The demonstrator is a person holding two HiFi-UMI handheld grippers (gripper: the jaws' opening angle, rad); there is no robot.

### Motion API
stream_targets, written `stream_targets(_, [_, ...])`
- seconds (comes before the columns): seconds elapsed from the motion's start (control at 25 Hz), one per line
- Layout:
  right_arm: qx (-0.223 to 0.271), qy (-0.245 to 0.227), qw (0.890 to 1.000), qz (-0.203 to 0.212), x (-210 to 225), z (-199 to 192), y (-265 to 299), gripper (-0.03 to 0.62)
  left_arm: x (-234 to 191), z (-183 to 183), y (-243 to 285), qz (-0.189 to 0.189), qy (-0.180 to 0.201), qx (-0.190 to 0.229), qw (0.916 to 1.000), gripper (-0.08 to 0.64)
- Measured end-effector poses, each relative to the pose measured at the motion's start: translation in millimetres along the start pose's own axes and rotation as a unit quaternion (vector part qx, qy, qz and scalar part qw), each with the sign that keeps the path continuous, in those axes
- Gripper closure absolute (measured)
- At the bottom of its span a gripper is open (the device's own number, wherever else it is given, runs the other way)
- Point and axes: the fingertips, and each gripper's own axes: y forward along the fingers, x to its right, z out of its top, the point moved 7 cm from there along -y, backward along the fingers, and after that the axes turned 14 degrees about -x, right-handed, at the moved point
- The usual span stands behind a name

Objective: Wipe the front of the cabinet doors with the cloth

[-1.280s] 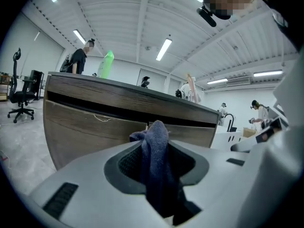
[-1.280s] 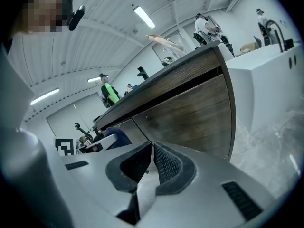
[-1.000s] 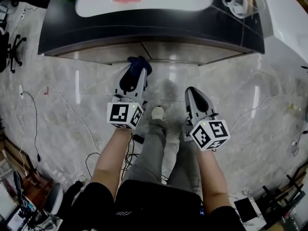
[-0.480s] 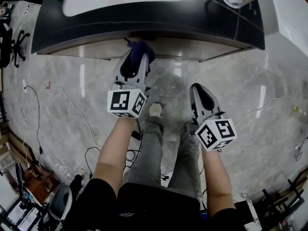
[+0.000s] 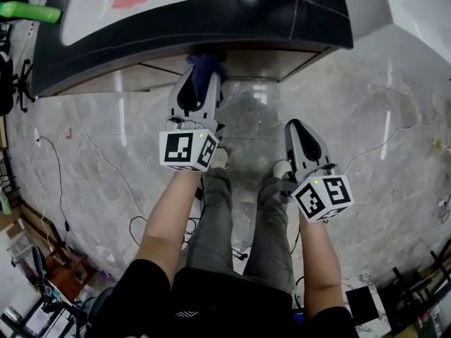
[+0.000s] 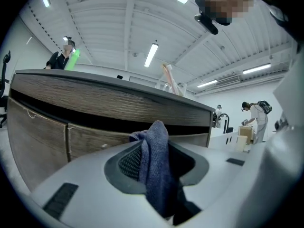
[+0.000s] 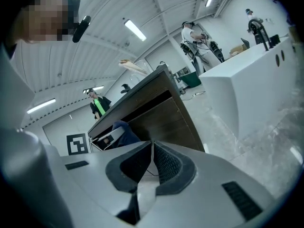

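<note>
Now left tongs (image 5: 202, 79) outstretched, gripping cloth (image 5: 204, 63) by cabinet doors (image 6: 95, 137).

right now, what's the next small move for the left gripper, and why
Probably ease the left gripper forward until the blue cloth presses on the cabinet door. Its fingers are shut on the cloth, which points at the door below the countertop; contact can't be confirmed. The right gripper is shut, empty.

head view: steeply down | left gripper view: low, near cabinet (image 6: 95, 106) | right gripper view: farther, same cabinet
</note>
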Motion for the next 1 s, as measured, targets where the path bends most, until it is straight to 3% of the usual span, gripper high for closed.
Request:
stream_targets(0.32, [0.008,0.013,1.0,-0.013,35,3,-25,0.551,82,-7,34,-0.077,0.021,-0.015,0.9967,0.43])
stream_targets(0.76, [0.015,0.036,0.999,-0.034,84,5,-52,0.551,150,-13,74,-0.124,0.036,-0.021,0.9914,0.43])
stream_targets(1.0, [0.019,0.039,0.998,-0.042,95,10,-57,0.551,171,-15,66,-0.158,0.049,-0.022,0.986,0.43])
